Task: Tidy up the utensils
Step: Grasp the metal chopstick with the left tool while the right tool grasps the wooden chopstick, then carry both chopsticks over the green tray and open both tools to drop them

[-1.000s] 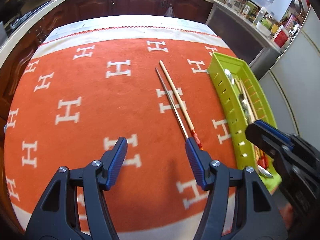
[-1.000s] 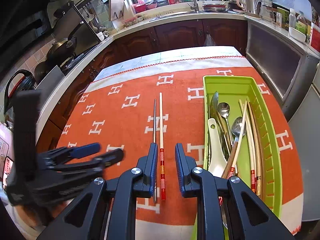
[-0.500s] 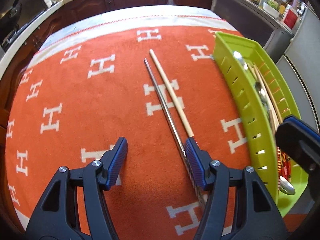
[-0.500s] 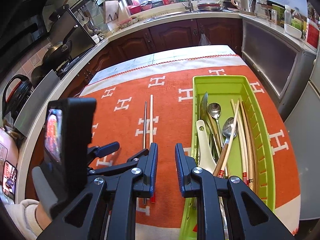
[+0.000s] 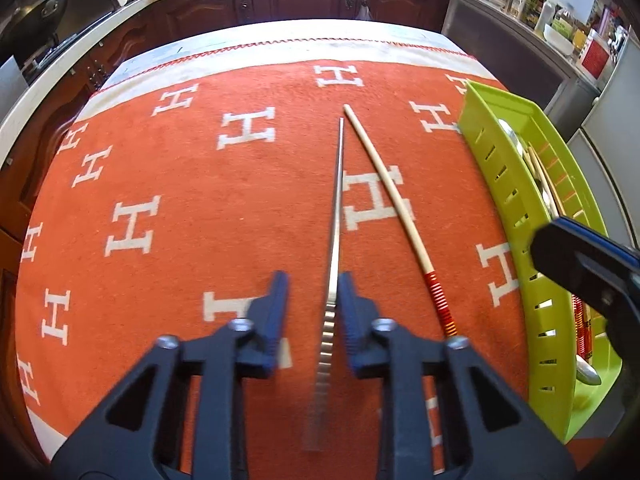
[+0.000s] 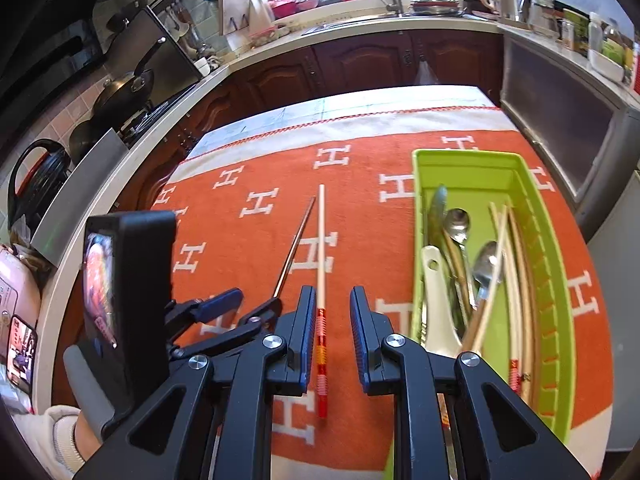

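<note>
In the left wrist view, the left gripper (image 5: 312, 292) has just been closing, and the slim silver metal chopstick (image 5: 338, 200) runs between its blue pads. The right pad lies against the ribbed end of the chopstick, while a gap shows on the left pad's side, so whether both pads press on it cannot be told. The chopstick stretches away over the orange cloth with white H letters (image 5: 160, 184) that covers the tabletop. Just to its right lies the pale wooden chopstick with a red and yellow banded end (image 5: 392, 196), the two spreading apart toward the near side. Further right stands the lime-green slotted plastic tray (image 5: 516, 216), with part of the right gripper (image 5: 580, 256) in front of it.

In the right wrist view, the right gripper (image 6: 332, 336) hangs with its pads a little apart and pinching nothing; the wooden chopstick (image 6: 321, 248) passes beneath, close to the left pad. The metal chopstick (image 6: 294, 248) angles into the left gripper (image 6: 244, 306) at lower left. The green tray (image 6: 560, 280) holds spoons, a white ladle (image 6: 436, 300) and more chopsticks.
</note>
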Demonstrator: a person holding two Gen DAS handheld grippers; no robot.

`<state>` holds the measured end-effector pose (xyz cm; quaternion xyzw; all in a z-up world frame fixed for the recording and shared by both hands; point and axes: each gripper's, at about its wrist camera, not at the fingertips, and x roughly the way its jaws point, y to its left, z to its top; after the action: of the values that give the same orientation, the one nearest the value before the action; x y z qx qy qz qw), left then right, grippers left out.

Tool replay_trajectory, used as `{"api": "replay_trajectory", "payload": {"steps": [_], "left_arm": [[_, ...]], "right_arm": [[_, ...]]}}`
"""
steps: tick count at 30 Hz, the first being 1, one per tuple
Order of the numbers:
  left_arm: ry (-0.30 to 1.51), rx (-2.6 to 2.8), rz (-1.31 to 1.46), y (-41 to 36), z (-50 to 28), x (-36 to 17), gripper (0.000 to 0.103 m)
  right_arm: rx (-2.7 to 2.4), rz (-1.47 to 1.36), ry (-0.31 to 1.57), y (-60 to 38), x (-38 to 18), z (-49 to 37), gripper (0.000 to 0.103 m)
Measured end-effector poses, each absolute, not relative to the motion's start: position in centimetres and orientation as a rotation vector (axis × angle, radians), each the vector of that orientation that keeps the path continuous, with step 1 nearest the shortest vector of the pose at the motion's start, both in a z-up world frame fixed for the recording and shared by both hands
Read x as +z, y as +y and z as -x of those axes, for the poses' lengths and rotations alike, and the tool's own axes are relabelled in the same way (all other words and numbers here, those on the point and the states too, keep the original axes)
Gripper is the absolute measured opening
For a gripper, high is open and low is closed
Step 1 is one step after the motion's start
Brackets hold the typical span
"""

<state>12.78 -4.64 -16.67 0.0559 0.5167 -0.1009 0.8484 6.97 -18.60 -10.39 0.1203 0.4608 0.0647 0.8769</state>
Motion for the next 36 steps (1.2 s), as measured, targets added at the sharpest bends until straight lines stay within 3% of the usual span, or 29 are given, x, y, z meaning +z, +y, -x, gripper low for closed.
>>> {"api": "replay_trajectory", "payload": {"steps": [3,18,23,25,36], "left_arm": [[1.104,-0.227,-0.063,-3.2,-12.7,-16.4,0.004],[1.088,-0.211,0.095,1.4,-12.2,-14.1,0.004],[1.089,-0.234,0.11,1.2,-12.2,-13.7,0.004],[1.082,-0.24,0.111,1.0,-12.1,-13.4,0.004],[1.06,-0.293,0.126,-0.6,-11.3,-10.0,0.004]], "right_arm": [[0.144,-0.238,0.983,-17.7,-11.1,-8.5,0.017],[0.098,-0.178,1.137,-14.1,-17.8,-13.6,0.018],[0.084,-0.125,1.122,-13.3,-17.9,-13.7,0.018],[0.067,-0.115,1.114,-13.3,-17.9,-13.5,0.006],[0.137,-0.359,1.061,-17.3,-14.4,-10.3,0.005]]}}
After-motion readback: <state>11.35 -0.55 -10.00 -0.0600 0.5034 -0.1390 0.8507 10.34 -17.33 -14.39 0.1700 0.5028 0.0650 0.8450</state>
